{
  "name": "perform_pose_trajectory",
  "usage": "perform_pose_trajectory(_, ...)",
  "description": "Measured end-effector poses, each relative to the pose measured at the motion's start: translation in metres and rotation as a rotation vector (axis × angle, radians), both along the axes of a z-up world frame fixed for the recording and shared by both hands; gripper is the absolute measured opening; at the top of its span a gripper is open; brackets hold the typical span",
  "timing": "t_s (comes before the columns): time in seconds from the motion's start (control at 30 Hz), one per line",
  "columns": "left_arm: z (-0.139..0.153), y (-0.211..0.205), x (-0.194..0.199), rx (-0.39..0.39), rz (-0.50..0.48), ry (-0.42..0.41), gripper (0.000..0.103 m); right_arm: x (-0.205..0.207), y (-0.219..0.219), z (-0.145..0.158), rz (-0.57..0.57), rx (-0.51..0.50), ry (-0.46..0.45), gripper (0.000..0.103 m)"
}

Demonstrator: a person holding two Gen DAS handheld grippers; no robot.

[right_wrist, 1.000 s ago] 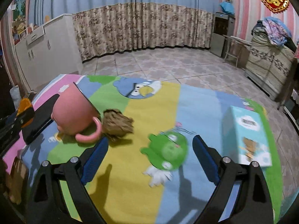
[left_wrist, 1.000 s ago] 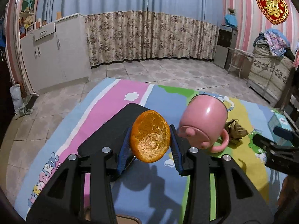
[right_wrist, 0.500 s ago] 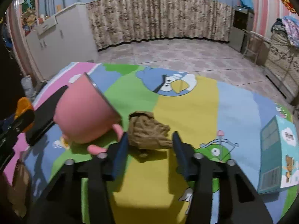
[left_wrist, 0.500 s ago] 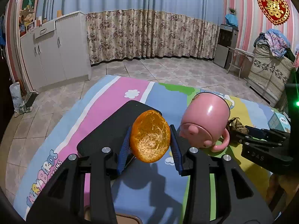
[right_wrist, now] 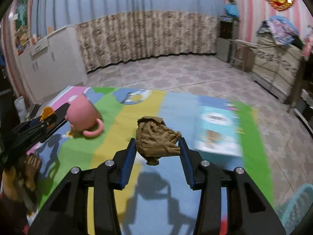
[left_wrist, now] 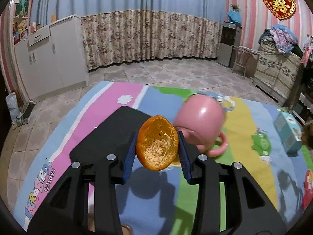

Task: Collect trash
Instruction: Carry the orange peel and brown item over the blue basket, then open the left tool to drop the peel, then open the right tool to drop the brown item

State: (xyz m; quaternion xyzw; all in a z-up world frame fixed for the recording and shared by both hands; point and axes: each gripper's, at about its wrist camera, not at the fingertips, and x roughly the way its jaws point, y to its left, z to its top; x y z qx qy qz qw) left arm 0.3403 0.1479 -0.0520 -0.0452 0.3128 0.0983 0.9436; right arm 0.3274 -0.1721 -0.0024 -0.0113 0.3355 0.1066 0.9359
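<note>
Right wrist view: gripper (right_wrist: 157,154) pinches crumpled brown paper wad (right_wrist: 156,140); left clamps hollow orange peel (left_wrist: 157,148).

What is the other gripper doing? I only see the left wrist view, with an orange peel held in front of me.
Observer: The right gripper is shut on a crumpled brown paper wad, lifted clear of the mat.
Operator: Anything beyond that wad?
Observer: A light blue box lies on the mat just right of it, blurred.
Operator: Is there a bin anywhere?
Observer: A pale blue basket rim shows at the lower right corner. I cannot tell what is in it.
</note>
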Motion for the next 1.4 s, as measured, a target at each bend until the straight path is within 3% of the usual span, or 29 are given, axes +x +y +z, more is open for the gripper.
perform_pose_trajectory(0.33, 0.051, -0.115, -0.053, 0.007, -0.223, -0.078, 0.039, -0.113, -0.162, 0.033, -0.297, -0.056, -0.08, 0.044)
perform_pose_trajectory(0.53, 0.063, -0.213, -0.091, -0.042, -0.422, -0.118, 0.039, -0.171, -0.238, 0.016, -0.467, -0.122, -0.083, 0.044)
perform_pose_trajectory(0.67, 0.057, -0.282, -0.108, -0.045, -0.543, -0.107, 0.039, -0.181, -0.281, 0.007, -0.549, -0.105, -0.077, 0.044)
perform_pose_trajectory(0.77, 0.048, -0.328, -0.121, -0.067, -0.634, -0.091, 0.039, -0.186, -0.304, 0.003, -0.578, -0.073, -0.09, 0.044)
perform_pose_trajectory(0.97, 0.027, -0.398, -0.137, -0.041, -0.73, -0.073, 0.039, -0.193, -0.326, -0.001, -0.606, -0.065, -0.099, 0.044)
perform_pose_trajectory(1.4, 0.017, -0.485, -0.127, -0.059, -0.839, -0.05, 0.041, -0.194, -0.359, -0.016, -0.646, 0.007, -0.071, 0.044)
